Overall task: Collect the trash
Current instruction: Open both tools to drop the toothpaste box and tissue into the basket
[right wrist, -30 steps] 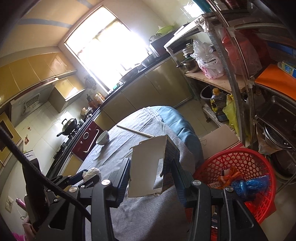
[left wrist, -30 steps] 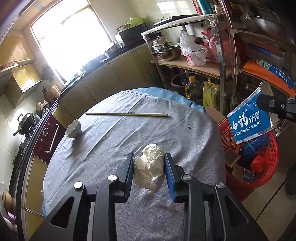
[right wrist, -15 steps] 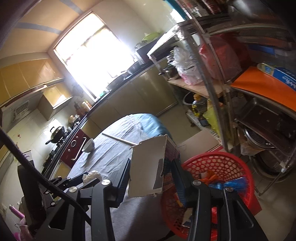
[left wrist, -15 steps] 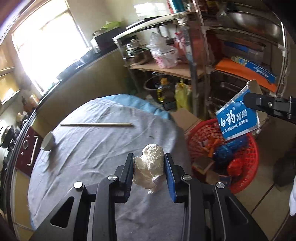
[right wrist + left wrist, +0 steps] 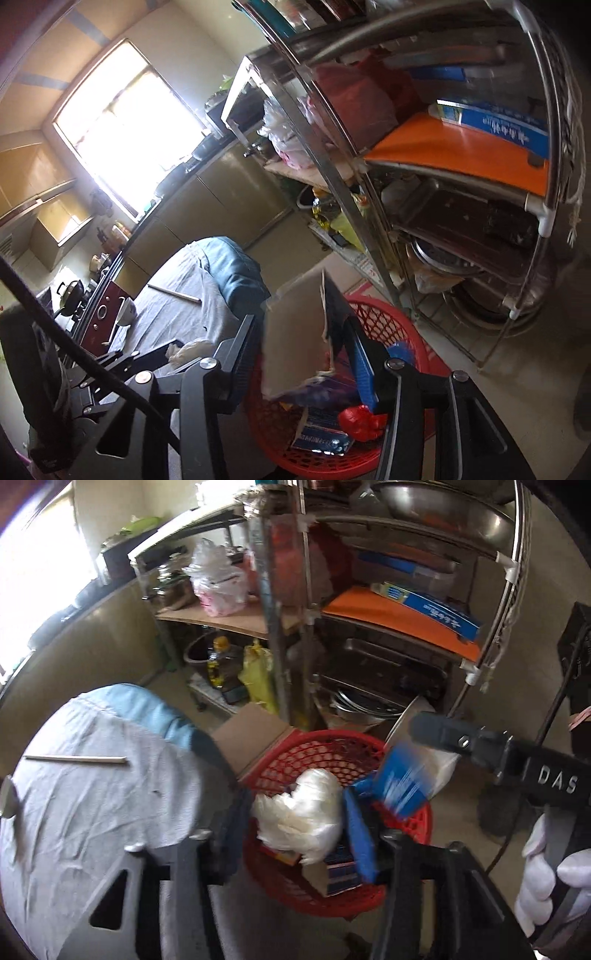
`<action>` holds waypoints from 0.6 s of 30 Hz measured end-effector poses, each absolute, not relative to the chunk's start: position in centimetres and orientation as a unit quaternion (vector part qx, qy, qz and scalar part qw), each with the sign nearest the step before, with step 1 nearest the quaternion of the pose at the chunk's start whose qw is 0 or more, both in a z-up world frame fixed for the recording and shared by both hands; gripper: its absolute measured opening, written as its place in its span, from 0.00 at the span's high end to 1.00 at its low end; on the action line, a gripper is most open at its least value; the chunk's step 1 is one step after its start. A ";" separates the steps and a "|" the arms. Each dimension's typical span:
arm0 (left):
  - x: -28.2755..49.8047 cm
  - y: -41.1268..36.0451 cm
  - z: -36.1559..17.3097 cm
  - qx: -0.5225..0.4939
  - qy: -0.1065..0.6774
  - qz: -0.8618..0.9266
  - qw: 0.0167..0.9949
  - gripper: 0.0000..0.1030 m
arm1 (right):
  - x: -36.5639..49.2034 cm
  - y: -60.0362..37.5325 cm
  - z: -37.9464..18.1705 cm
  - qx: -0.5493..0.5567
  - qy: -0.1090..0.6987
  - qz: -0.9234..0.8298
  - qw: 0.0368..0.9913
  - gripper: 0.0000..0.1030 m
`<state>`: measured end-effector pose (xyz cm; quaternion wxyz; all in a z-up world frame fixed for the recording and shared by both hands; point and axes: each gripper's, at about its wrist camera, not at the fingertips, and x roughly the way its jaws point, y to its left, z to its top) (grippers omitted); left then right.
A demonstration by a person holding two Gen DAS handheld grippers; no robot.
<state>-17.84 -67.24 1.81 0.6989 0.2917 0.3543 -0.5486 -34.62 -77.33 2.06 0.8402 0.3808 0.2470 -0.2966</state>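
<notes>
My left gripper (image 5: 299,819) is open over the red basket (image 5: 317,753), its jaws spread wide. The crumpled white plastic bag (image 5: 301,812) hangs loose between them above the basket. My right gripper (image 5: 299,354) has its jaws spread too; the torn toothpaste box (image 5: 295,343) sits between them over the red basket (image 5: 384,321), and I cannot tell whether they still touch it. The box also shows in the left wrist view (image 5: 402,782), blurred. The basket holds several pieces of trash, among them a flattened blue box (image 5: 321,435).
The round table under a grey cloth (image 5: 92,812) lies left of the basket, with a chopstick (image 5: 74,758) and a bowl (image 5: 125,314) on it. A metal shelf rack (image 5: 369,627) with pans stands behind the basket. A cardboard piece (image 5: 251,734) lies beside it.
Both grippers swung right from over the table to above the basket. The left jaws have opened wide off the white bag; the right jaws have widened around the box.
</notes>
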 end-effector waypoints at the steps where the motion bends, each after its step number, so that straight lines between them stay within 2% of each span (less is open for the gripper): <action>1: -17.8 -67.1 1.7 0.289 0.352 -0.548 0.701 0.41 | -34.6 -77.5 1.7 0.387 0.250 -0.297 0.836 0.44; 5: -17.0 -65.6 1.9 0.290 0.353 -0.536 0.710 0.40 | -34.5 -77.7 0.8 0.411 0.251 -0.287 0.828 0.42; 8: -16.0 -63.0 3.0 0.288 0.336 -0.507 0.740 0.32 | -34.0 -77.3 1.2 0.414 0.245 -0.277 0.832 0.42; 14: -13.3 -55.5 5.0 0.268 0.329 -0.425 0.800 0.31 | -30.7 -73.7 3.3 0.379 0.253 -0.231 0.860 0.42; 18: -11.3 -50.1 6.4 0.245 0.329 -0.365 0.836 0.23 | -27.4 -70.1 4.9 0.346 0.269 -0.191 0.878 0.42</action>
